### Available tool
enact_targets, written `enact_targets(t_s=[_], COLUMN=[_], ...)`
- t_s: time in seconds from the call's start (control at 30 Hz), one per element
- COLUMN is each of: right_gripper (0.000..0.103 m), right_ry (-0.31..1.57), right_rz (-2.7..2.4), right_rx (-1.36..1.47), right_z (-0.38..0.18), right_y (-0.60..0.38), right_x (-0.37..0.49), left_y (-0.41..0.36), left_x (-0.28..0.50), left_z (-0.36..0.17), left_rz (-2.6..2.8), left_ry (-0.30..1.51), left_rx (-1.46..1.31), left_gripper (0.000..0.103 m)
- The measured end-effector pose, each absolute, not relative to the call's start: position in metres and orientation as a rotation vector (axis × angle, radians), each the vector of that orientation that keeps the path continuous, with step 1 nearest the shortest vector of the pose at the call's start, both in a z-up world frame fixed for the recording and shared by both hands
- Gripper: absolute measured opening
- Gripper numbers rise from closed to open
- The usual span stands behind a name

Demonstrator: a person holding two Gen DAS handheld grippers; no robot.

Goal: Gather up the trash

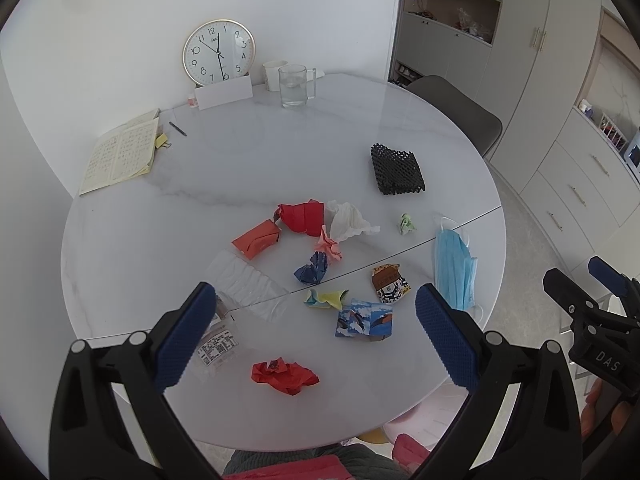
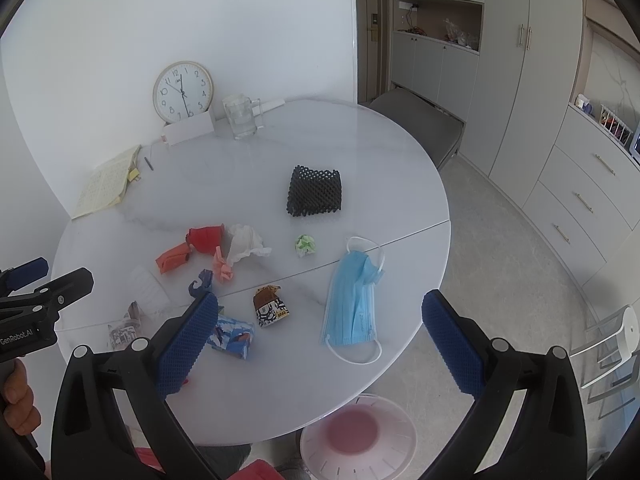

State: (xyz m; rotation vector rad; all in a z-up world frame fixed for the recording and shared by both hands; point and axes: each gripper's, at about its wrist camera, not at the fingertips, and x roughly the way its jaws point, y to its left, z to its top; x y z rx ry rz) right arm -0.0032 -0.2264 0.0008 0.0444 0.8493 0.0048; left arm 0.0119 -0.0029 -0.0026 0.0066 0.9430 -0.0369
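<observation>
Both grippers hang above the near edge of a round white table (image 1: 400,380); the left gripper (image 1: 316,332) has its jaws spread wide and holds nothing; the right gripper (image 2: 320,336) is likewise spread wide and empty. On the floor below the near edge, under the right gripper, stands a pink bin (image 2: 358,436).

Nearest on the table lies a red wad (image 1: 285,374); left of it a clear wrapper (image 1: 216,346) with a printed label, partly behind the left finger; just beyond, a blue printed paper (image 1: 364,319), a yellow scrap (image 1: 326,298) and a brown-and-white wrapper (image 1: 389,283); to the right a blue mask (image 2: 354,306) lies near the table's edge, apart from the rest.

Further in sits a cluster: a dark blue wad (image 1: 312,269), a pink wad (image 1: 329,245), an orange packet (image 1: 257,238), a red packet (image 1: 302,216) and a white tissue (image 1: 347,220), all touching or just beside one another; a small green wad (image 1: 407,224) lies alone to their right; a flattened clear bottle (image 1: 250,286) lies left of the cluster.

Beyond, a black mesh (image 1: 396,169) rests by itself; at the far side are an open notebook (image 1: 120,154), a pen (image 1: 178,129), a glass mug (image 1: 295,86) and a clock (image 1: 218,53) leaning on the wall.
</observation>
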Motion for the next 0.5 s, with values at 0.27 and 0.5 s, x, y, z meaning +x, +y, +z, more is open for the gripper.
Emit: enact_targets(t_s=[0.27,0.5], right_gripper=[0.101,0.101], right_ry=[0.855,0.857], right_rz=[0.005,0.004], right_rx=[0.042,0.041], right_z=[-0.0005,-0.0012], right_y=[-0.2266,-0.2261], right_x=[-0.0047,-0.0058], left_y=[-0.0020,-0.0016], left_x=[0.0114,0.0094], left_z=[-0.0025,-0.0034], left_rz=[-0.037,-0.036], left_ry=[0.946,0.948], left_rx=[0.007,0.006], left_gripper=[0.095,0.095])
